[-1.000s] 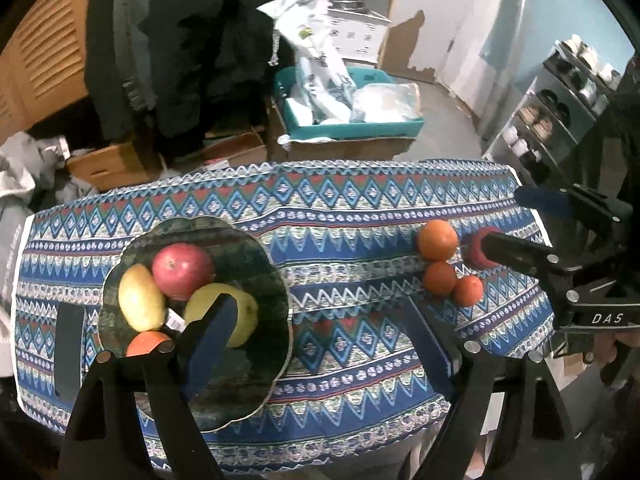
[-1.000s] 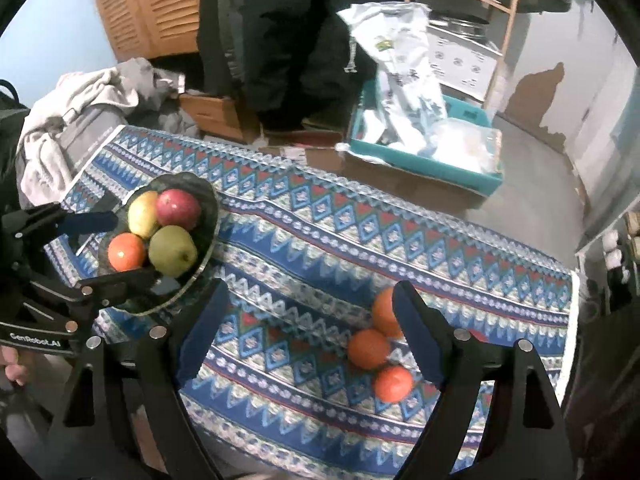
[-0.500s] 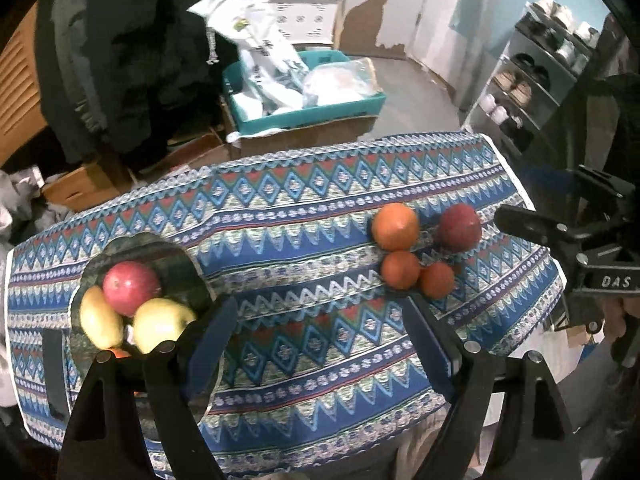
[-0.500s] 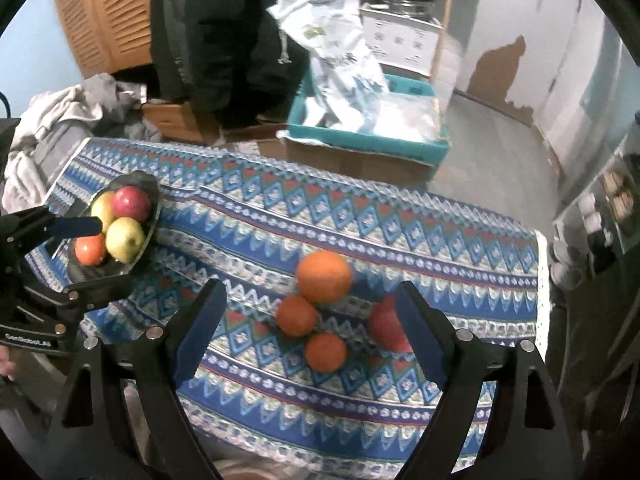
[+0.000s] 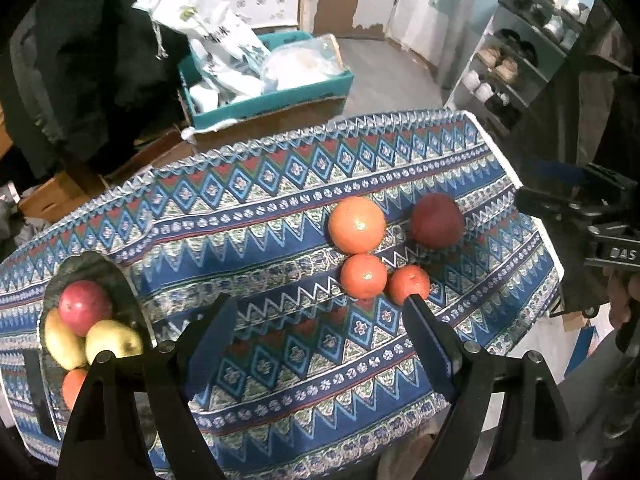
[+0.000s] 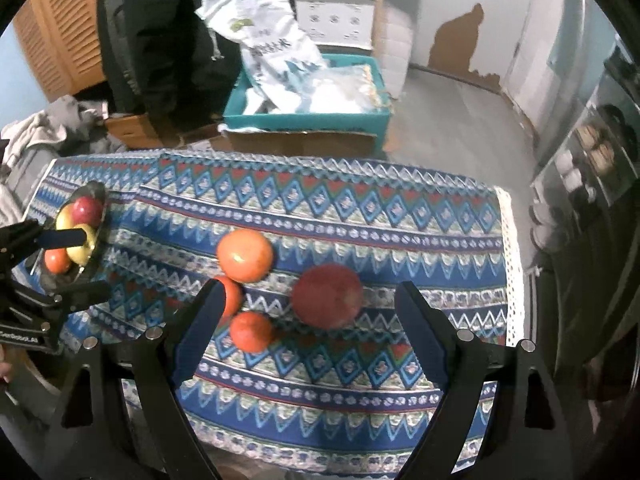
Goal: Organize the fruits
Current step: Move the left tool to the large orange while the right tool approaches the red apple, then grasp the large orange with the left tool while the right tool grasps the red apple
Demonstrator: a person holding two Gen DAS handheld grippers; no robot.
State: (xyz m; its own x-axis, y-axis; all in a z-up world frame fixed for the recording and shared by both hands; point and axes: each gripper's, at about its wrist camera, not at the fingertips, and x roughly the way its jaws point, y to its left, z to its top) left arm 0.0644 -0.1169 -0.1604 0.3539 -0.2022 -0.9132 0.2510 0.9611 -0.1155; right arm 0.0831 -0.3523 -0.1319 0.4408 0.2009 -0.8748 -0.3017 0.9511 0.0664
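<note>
Four fruits already sit in the bowl (image 5: 132, 300) at nine o'clock, four more (image 6: 326, 296) wait loose mid-worktop (image 5: 280, 184), and both the left hand-held gripper (image 5: 320, 320) and right hand-held gripper (image 6: 308, 308) gape empty.

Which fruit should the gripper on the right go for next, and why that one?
Probably the dark red apple. It sits loose on the patterned cloth, right between the open fingers of the right gripper, which holds nothing. So a small move down around it seems best, then carry it to the bowl where other fruit already lies.
</note>
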